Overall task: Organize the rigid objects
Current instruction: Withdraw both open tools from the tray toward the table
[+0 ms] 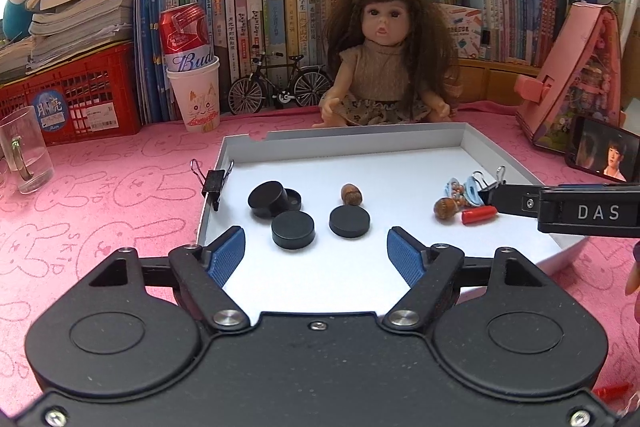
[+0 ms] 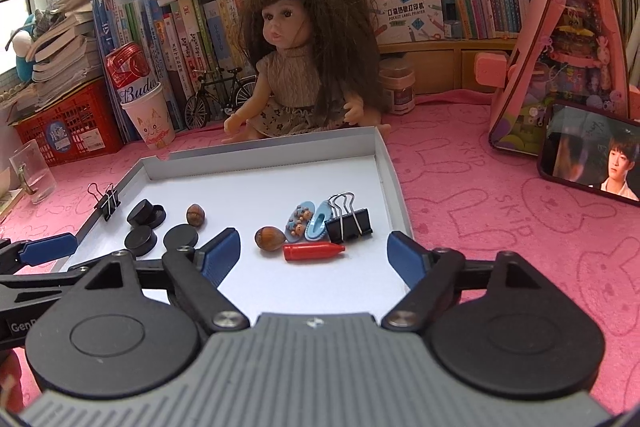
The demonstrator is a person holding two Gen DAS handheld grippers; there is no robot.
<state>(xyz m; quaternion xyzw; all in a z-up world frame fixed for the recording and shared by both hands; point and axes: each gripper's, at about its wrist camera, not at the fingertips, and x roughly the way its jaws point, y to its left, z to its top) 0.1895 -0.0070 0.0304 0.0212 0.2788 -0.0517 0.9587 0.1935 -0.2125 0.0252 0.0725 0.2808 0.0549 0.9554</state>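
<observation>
**A:** What are my two tools doing?

**B:** I'm holding the left gripper (image 1: 316, 251) low over the near edge of a shallow white tray (image 1: 424, 133). Its blue pads (image 1: 228, 255) stand wide apart with only bare tray floor between them; it grips nothing. My right gripper (image 2: 314, 253) hangs over the tray's right half, jaws equally wide, also empty.

**A:** What lies closest to each?

**B:** Just beyond the left gripper are four black discs (image 1: 293, 229): two lie flat side by side, and behind them on the left one leans on another. A hazelnut (image 1: 351, 194) sits just behind the right-hand flat disc. Ahead of the right gripper lies a red bullet-shaped piece (image 2: 314, 251) on its side, a second hazelnut (image 2: 270, 238) beside its left end, then two small blue slippers (image 2: 306, 223) and a black binder clip (image 2: 349, 221) close behind, all inside the tray.

**A:** And further out?

**B:** Another binder clip (image 1: 216, 183) is clamped on the tray's left wall. The tray rests on a pink cloth (image 1: 100, 187). Behind it sits a doll (image 1: 384, 55), with a model bicycle (image 1: 276, 83), a paper cup (image 1: 196, 99) holding a red can, and shelved books (image 1: 280, 7) beyond.
</observation>
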